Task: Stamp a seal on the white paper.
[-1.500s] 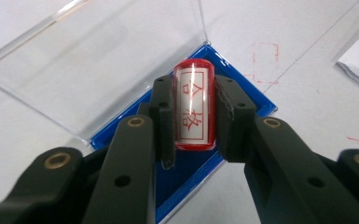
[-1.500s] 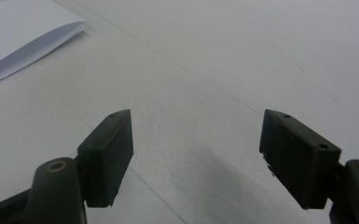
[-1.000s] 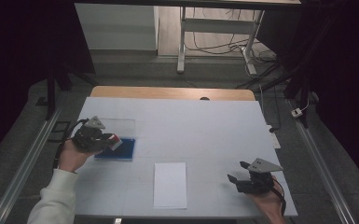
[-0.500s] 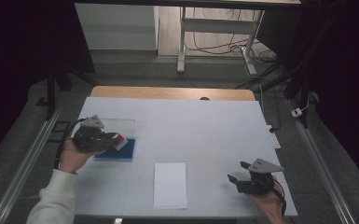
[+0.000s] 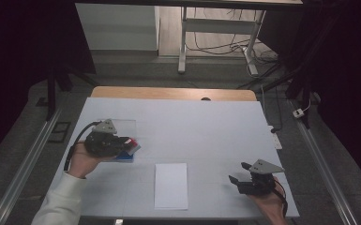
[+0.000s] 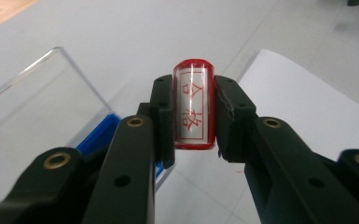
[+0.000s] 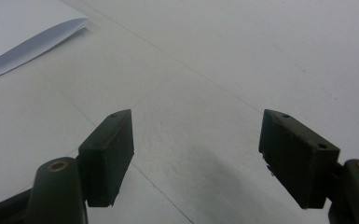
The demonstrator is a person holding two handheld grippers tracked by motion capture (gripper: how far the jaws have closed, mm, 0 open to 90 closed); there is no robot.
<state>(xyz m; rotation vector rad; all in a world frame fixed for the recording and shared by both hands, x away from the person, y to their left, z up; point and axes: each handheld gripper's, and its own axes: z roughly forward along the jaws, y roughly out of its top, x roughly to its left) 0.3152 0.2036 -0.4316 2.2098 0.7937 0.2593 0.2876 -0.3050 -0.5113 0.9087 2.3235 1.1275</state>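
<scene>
Holding one red stamp [image 6: 194,111]: left gripper [image 6: 194,116] (one paper sheet [image 5: 171,185] nearby).

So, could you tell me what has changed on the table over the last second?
The left gripper, shut on the red stamp, has lifted off the blue ink pad and drifted slightly toward the white sheet of paper. The grip itself has not changed. The right gripper stayed open and still near the table's right edge, and the paper and ink pad have not moved.

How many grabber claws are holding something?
1. The left gripper is shut on the red stamp, just beside the blue ink pad. The right gripper hangs open over the white table, holding nothing.
</scene>
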